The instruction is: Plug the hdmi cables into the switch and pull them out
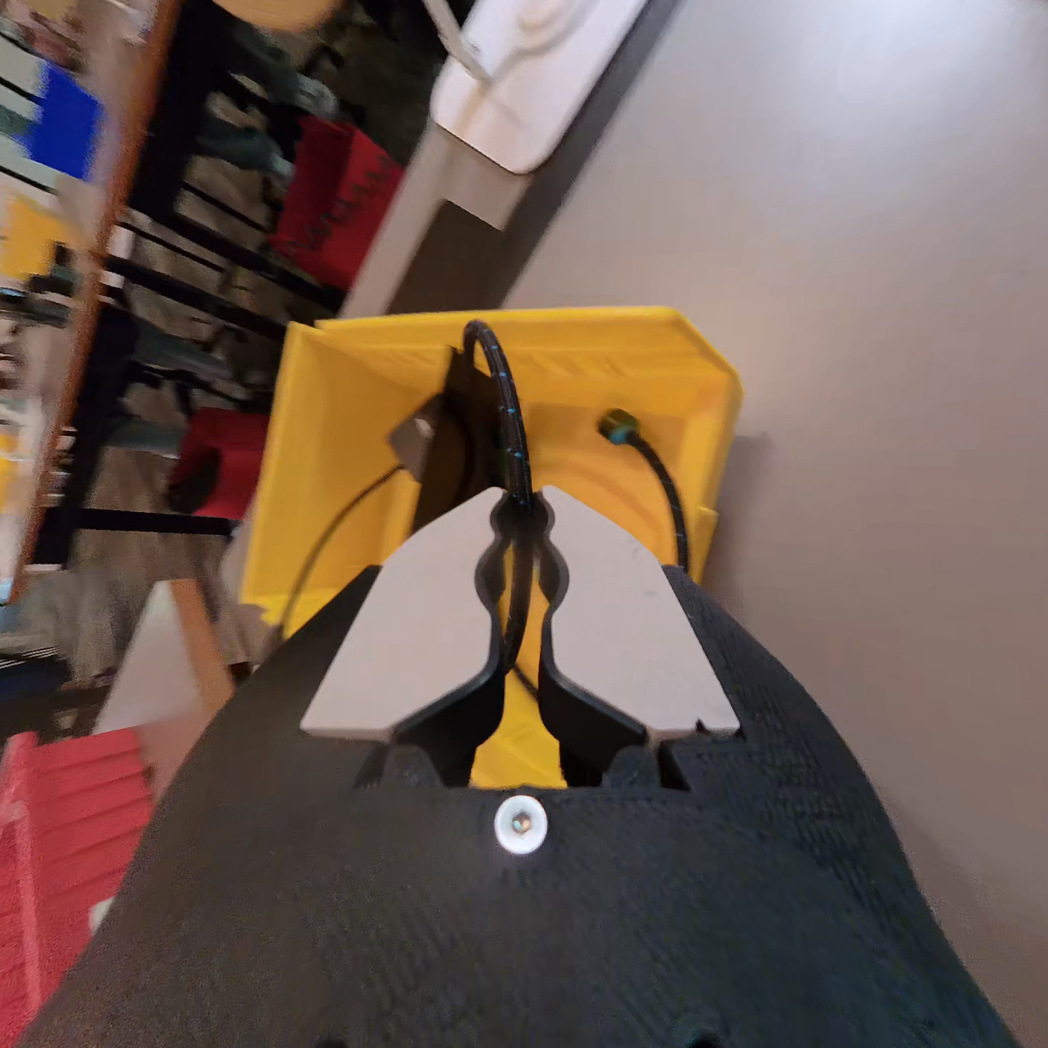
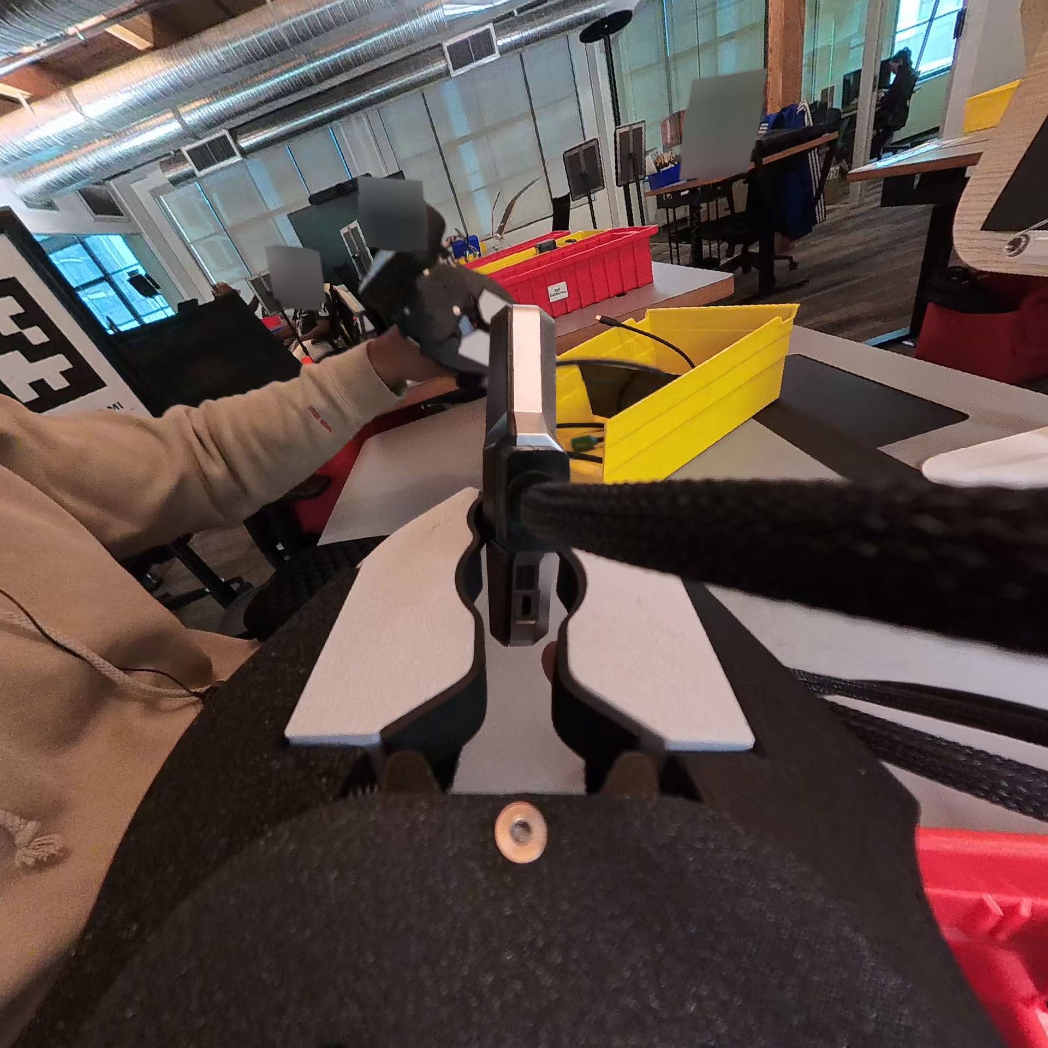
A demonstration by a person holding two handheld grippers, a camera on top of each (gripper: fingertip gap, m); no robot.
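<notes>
My right gripper (image 2: 520, 539) is shut on the HDMI switch (image 2: 524, 397), a black box with a silver face held upright and edge-on. A thick braided black cable (image 2: 794, 544) is plugged into its near side and runs off to the right. My left gripper (image 1: 519, 502) is shut on a thin braided black cable with blue flecks (image 1: 507, 397). That cable arcs up and over to a dark block with a grey face (image 1: 422, 448), apparently the switch. The left gripper also shows in the right wrist view (image 2: 448, 329), just beyond the switch's top end.
A yellow bin (image 1: 595, 363) (image 2: 697, 397) stands on the grey table and holds a loose cable with a green-gold plug (image 1: 618, 425). Red bins (image 2: 578, 266) sit on the table behind. A beige sleeve (image 2: 227, 442) reaches in from the left. A white object (image 1: 510, 85) lies at the table's far edge. There is about 30 cm between the tips of the two grippers.
</notes>
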